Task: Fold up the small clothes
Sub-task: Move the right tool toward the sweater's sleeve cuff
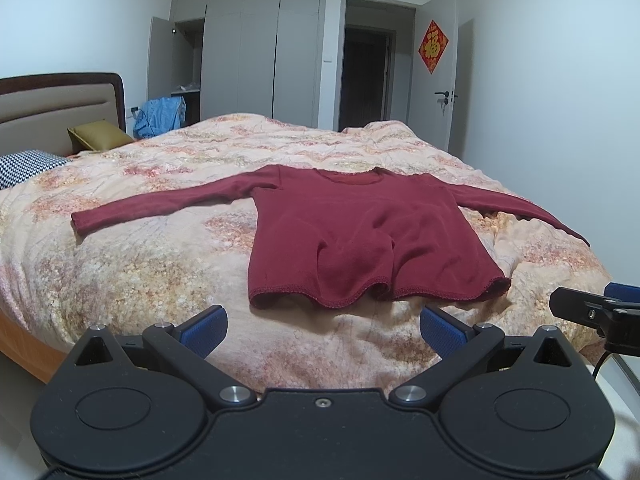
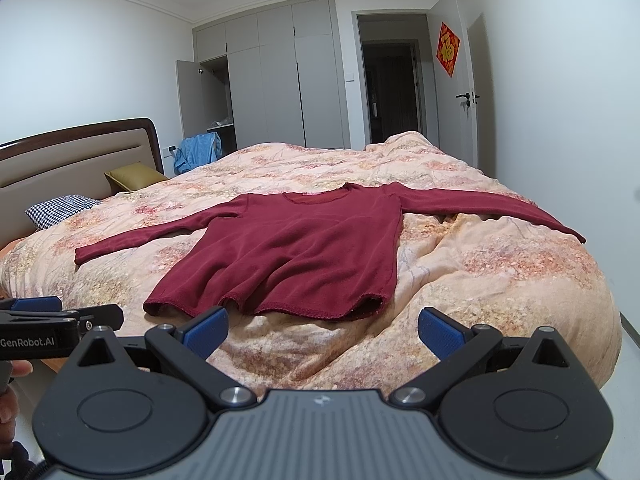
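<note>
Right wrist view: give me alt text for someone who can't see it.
A dark red long-sleeved top lies flat and unfolded on a floral quilt, both sleeves spread out, hem nearest the camera. The right gripper hovers open just short of the hem, holding nothing; the left gripper shows at the left edge.

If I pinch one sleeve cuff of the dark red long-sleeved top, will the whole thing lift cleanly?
Probably not. The dark red long-sleeved knit top looks thin and floppy: its hem ripples over the floral quilt, so the sleeve would likely lift first, the body trailing. It probably drags rather than slides.
</note>
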`<state>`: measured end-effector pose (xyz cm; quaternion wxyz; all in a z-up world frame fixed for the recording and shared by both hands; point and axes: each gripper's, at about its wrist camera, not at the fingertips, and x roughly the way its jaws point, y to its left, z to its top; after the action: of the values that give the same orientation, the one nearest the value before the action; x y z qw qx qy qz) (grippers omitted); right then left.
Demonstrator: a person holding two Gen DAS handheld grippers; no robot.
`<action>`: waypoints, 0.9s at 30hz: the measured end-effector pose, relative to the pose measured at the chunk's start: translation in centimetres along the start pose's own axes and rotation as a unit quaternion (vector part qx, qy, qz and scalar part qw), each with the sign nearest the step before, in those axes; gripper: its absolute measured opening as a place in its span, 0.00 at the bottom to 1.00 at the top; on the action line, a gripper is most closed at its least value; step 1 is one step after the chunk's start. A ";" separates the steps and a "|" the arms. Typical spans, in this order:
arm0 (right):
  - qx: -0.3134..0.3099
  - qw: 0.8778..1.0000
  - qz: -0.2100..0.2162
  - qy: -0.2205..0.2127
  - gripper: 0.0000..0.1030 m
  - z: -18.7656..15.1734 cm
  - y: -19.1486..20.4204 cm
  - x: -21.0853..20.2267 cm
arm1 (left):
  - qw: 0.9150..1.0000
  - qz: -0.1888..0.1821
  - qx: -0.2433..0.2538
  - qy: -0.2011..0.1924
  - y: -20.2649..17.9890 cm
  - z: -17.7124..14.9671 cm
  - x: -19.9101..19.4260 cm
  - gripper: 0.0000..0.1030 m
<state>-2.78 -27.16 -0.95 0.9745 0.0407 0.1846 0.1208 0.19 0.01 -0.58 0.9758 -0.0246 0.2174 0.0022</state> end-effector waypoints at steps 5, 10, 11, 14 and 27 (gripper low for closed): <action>0.024 0.999 0.021 0.006 1.00 0.0 -1.1 0.6 | 1.000 0.004 -0.009 0.028 0.6 0.3 1.3 0.99; 0.049 0.997 0.050 0.035 1.00 0.6 -2.4 2.2 | 0.999 0.006 0.006 0.036 0.7 1.2 2.8 0.99; 0.048 0.997 0.051 0.040 1.00 0.7 -2.5 2.6 | 0.999 0.006 0.008 0.038 0.7 1.5 3.2 0.99; 0.032 0.998 0.035 0.046 1.00 1.2 -2.7 4.2 | 0.999 0.011 0.016 0.048 0.6 2.4 4.6 0.99; 0.051 0.997 -0.021 0.053 1.00 5.1 -6.7 12.2 | 0.996 0.029 0.021 0.078 0.5 8.5 14.4 0.99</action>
<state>11.60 -30.74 -1.27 0.9625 0.0799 0.2424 0.0925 16.84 0.83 0.95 0.9557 0.0021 0.2934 0.0240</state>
